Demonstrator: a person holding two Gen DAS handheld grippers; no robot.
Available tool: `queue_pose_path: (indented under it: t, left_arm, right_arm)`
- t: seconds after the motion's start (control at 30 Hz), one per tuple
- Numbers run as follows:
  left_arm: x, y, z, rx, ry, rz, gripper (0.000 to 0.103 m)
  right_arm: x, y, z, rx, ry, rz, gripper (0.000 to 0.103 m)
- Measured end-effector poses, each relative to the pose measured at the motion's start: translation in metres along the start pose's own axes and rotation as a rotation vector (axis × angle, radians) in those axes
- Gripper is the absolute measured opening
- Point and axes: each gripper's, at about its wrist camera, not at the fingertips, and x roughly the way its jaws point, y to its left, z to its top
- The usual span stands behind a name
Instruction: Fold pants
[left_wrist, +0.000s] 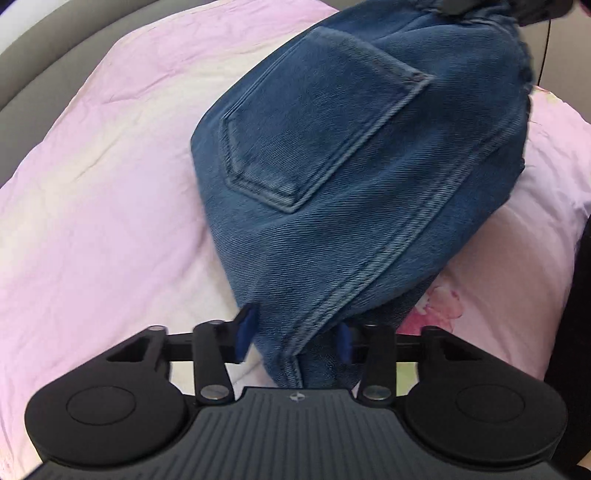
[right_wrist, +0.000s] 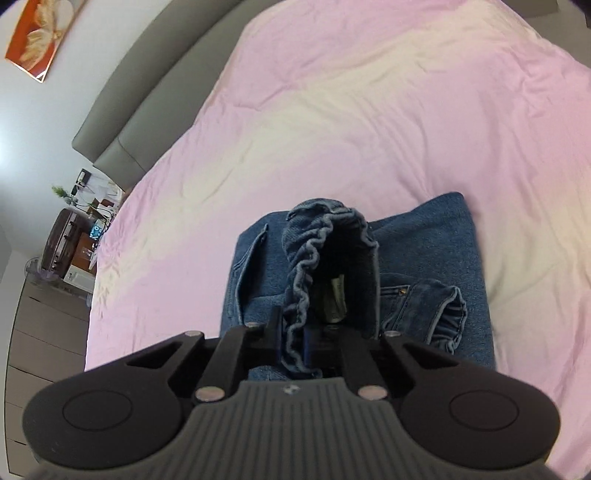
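Blue denim pants (left_wrist: 351, 158) lie on the pink bedsheet (left_wrist: 92, 206), back pocket (left_wrist: 314, 125) facing up. My left gripper (left_wrist: 293, 339) has its blue-padded fingers apart, with a seamed fold of the denim between them; the pads stand off the cloth, so it looks open. My right gripper (right_wrist: 295, 343) is shut on the elastic ruffled waistband (right_wrist: 306, 280) and holds it raised above the folded pants (right_wrist: 443, 258). The right gripper's body shows at the top of the left wrist view (left_wrist: 480, 7).
A grey padded headboard (right_wrist: 147, 110) curves around the bed's far side. A cluttered desk and drawers (right_wrist: 66, 258) stand beside the bed at left. A picture (right_wrist: 40, 33) hangs on the wall. Pink sheet (right_wrist: 369, 110) stretches beyond the pants.
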Motion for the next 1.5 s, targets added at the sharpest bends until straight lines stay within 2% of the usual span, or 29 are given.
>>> queue_pose_path:
  t: [0.1,0.27,0.37,0.43,0.53,0.6,0.7,0.77,0.83,0.9,0.97,1.07,1.2,1.27,1.4,1.5]
  left_arm:
    - [-0.004,0.008,-0.002,-0.022,0.022,0.002,0.035]
    - [-0.002,0.005,-0.001,0.009,0.049,0.019,0.033]
    - [-0.005,0.002,0.003,0.047,0.073,0.019,0.033]
    - [-0.008,0.004,0.006,0.06,0.107,0.006,0.032]
    - [-0.024,0.008,0.009,0.06,0.121,-0.016,0.028]
    - [-0.04,0.009,0.011,0.039,0.08,-0.032,0.028]
    - [-0.055,0.012,0.019,-0.077,0.002,-0.081,0.029]
    - [-0.048,0.01,0.022,-0.095,0.015,-0.038,0.029]
    - [-0.036,0.007,0.02,-0.115,0.052,-0.031,0.037]
    - [-0.023,0.009,0.018,-0.2,0.095,-0.05,0.04]
    - [-0.01,0.016,0.013,-0.267,0.156,-0.055,0.039]
    - [-0.004,0.018,0.005,-0.272,0.18,-0.038,0.039]
    - [-0.01,0.015,0.006,-0.262,0.174,-0.025,0.039]
    - [-0.023,0.016,0.007,-0.253,0.155,-0.029,0.039]
    - [-0.047,0.022,0.014,-0.265,0.104,-0.074,0.039]
    - [-0.052,0.019,0.03,-0.292,0.075,-0.102,0.039]
  right_arm:
    - [-0.007,-0.012,-0.028,0.045,-0.017,-0.031,0.005]
    - [0.0,-0.067,-0.072,0.201,-0.023,-0.042,0.004]
    - [0.009,-0.088,-0.093,0.218,-0.042,-0.078,0.004]
    - [0.024,-0.108,-0.103,0.282,-0.016,-0.088,0.004]
    - [0.036,-0.129,-0.108,0.338,-0.018,-0.089,0.007]
    - [0.036,-0.126,-0.105,0.307,-0.027,-0.086,0.007]
    - [0.034,-0.121,-0.107,0.27,-0.032,-0.093,0.008]
    - [0.032,-0.124,-0.108,0.296,-0.04,-0.073,0.008]
    - [0.027,-0.128,-0.109,0.303,-0.052,-0.048,0.009]
    - [0.025,-0.127,-0.11,0.29,-0.059,-0.047,0.011]
    - [0.026,-0.126,-0.112,0.288,-0.061,-0.044,0.015]
    - [0.026,-0.126,-0.111,0.254,-0.059,-0.062,0.019]
    - [0.031,-0.115,-0.105,0.187,-0.055,-0.108,0.022]
    - [0.024,-0.114,-0.103,0.178,-0.065,-0.104,0.035]
    - [0.003,-0.124,-0.096,0.212,-0.116,-0.099,0.047]
    - [0.0,-0.135,-0.086,0.261,-0.133,-0.059,0.055]
